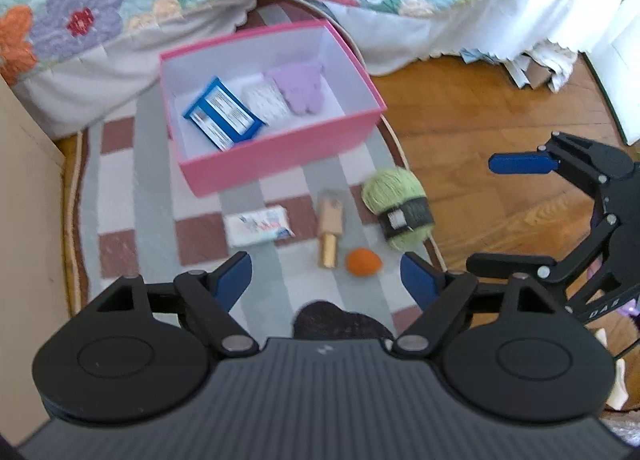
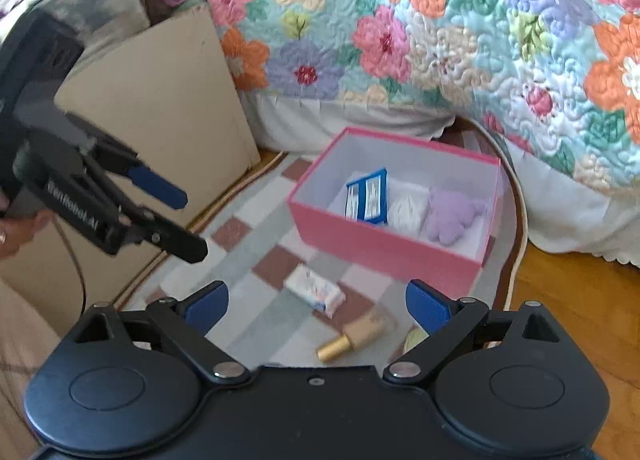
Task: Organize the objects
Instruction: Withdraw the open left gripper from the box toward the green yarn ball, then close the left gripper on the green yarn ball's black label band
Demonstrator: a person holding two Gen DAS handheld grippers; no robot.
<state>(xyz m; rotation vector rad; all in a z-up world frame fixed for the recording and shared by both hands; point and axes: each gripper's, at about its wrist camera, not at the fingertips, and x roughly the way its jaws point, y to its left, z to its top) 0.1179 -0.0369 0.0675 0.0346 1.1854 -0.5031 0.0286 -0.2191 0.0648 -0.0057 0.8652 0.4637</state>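
Bed with floral quilt (image 1: 120, 0) fills the top of both frames. Checked rug (image 1: 132, 196) covers the centre, wood floor (image 1: 480, 112) to its right.

Pink box (image 1: 280, 164), open top, sits upper centre in the left wrist view. Inside: blue-and-white packet (image 1: 222, 114), white bundle (image 1: 266, 100), lilac soft piece (image 1: 298, 86). So three items look sorted already.

Still loose on the rug, in a row below the box: green yarn skein (image 1: 400, 208) far right, white wrapped bar (image 1: 260, 226) at left, tan-and-gold bottle (image 1: 330, 230) in the middle, small orange ball (image 1: 362, 260) lowest.

Left gripper (image 1: 326, 280): jaws spread, nothing between them. Right gripper (image 2: 316, 304): jaws spread wide, empty.

Key relation: the orange ball sits almost dead centre ahead of the left gripper, just above its fingertip line, so the left hand looks nearer. The bottle's long axis runs near vertical in the left wrist view, roughly along the left gripper's pointing line. In the right wrist view the bottle (image 2: 352, 334) lies diagonal, gold cap lower left, between the right fingers. My guess: left takes the ball, right the bottle.
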